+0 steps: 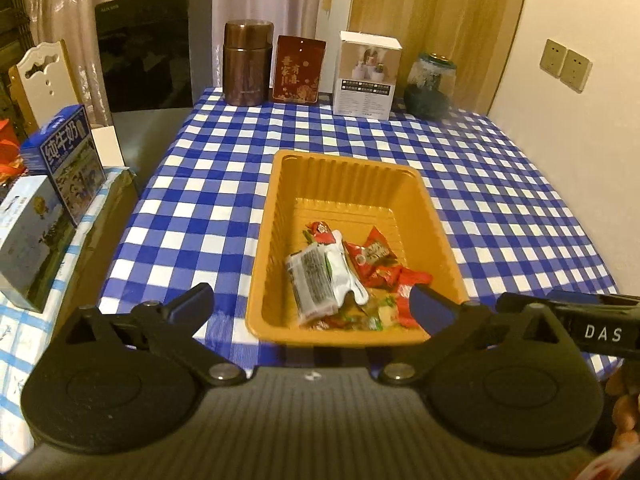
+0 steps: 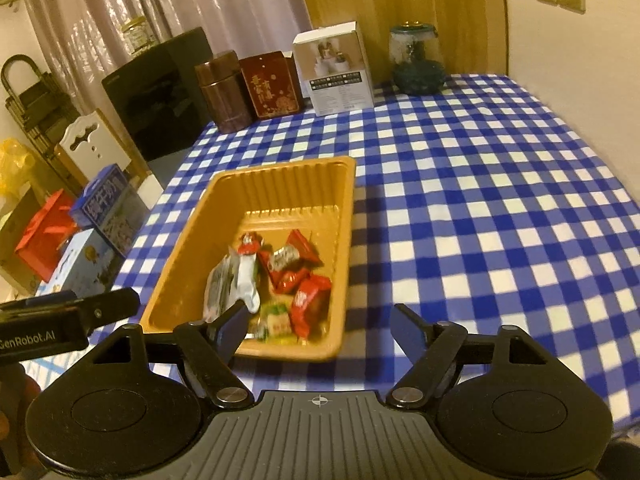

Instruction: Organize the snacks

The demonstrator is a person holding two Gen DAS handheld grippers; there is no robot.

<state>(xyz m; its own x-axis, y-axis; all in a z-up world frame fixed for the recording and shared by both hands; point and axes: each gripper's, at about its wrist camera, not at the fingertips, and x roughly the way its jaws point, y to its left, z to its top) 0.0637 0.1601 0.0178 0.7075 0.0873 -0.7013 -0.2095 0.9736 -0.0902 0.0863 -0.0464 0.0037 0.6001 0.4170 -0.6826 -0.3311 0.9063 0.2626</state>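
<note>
Your snacks (image 1: 344, 276) lie heaped in the near half of the orange tray (image 1: 434, 216), which sits on the blue-checked table (image 1: 500, 184) directly ahead of both tools. No loose snack shows on the cloth in either view.

Expect these packets to be light, soft and crinkly, with glossy film that may slip under a pinch. Take one by its flat body or a sealed end seam, not by a corner. The tray looks thin-walled and light, so it may slide or flex if you push against its rim.

Appearance: a white pouch (image 2: 246, 280) with a dark printed panel lies on the left of the heap; several red wrappers (image 2: 304, 280) lie on the right; small green and yellow pieces sit at the near wall, too blurred to identify.

Your left gripper (image 1: 312, 308) has its fingers spread fully wide with nothing held. Your right gripper (image 2: 320, 322) has its fingers well apart, also holding nothing.
</note>
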